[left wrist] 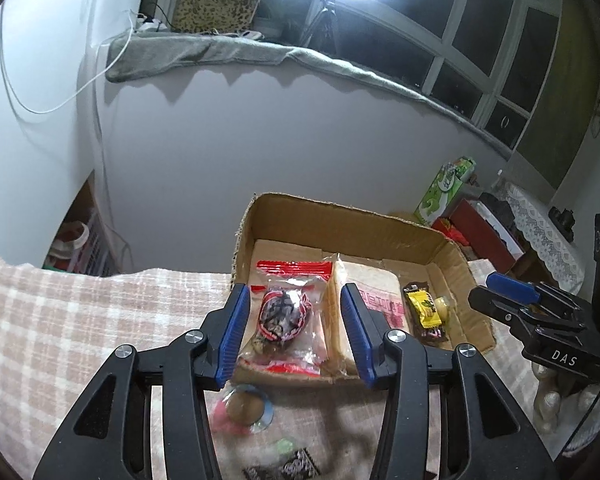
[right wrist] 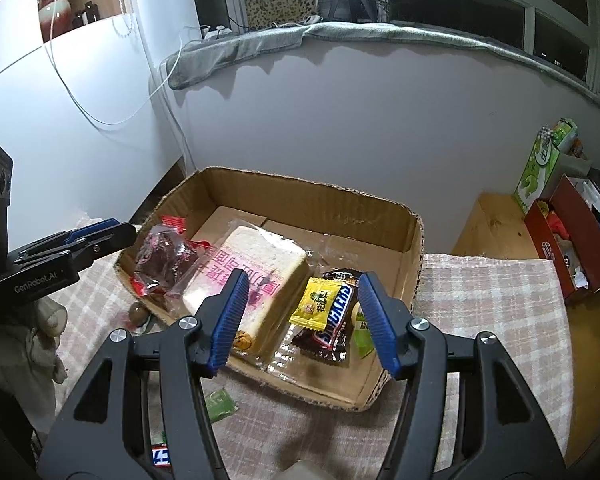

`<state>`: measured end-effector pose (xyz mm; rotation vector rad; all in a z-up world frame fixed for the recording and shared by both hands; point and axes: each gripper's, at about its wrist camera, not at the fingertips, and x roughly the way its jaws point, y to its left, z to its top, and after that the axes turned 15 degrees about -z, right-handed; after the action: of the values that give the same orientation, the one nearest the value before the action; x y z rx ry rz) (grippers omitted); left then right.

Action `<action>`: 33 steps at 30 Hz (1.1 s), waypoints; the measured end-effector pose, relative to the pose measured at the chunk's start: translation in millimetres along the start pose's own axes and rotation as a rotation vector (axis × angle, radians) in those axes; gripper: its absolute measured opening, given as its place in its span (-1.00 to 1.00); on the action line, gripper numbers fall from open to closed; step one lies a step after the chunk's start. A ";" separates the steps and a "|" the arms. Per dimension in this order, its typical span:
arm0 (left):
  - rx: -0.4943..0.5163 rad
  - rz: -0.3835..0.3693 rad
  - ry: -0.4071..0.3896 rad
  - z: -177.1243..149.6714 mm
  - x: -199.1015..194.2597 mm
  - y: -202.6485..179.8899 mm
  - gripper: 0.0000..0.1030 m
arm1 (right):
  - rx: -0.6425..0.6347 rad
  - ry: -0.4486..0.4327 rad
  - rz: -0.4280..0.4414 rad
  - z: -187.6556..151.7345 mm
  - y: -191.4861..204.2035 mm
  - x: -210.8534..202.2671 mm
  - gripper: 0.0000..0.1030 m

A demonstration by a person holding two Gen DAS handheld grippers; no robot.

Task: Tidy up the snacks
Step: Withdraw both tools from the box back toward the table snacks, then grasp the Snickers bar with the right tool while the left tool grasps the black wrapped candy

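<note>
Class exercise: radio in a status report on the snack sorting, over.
Left gripper open, right gripper open, both empty. Bread, chocolate bar, yellow candy in box. Stray snacks outside box, over.

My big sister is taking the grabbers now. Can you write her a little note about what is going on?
Left gripper: open, holding nothing, over the red-sealed packet in the cardboard box.
Right gripper: open, holding nothing, over the Snickers bar and yellow packet.
Done: those three and the wrapped bread slice lie in the box.
Left: on the checked cloth in front of the box are a brown round snack, a green packet and a dark patterned packet. Box them next, probably.
</note>
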<state>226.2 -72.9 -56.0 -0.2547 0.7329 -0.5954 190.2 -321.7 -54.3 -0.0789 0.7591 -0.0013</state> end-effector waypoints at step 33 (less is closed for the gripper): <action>-0.108 -0.032 0.098 -87.6 -41.3 32.0 -0.13 | -0.414 0.180 0.190 -85.1 108.7 -12.2 -0.54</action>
<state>154.7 -24.0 -109.9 -0.3398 0.8581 -0.6026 119.8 -219.0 -115.2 -0.4045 0.9362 0.3338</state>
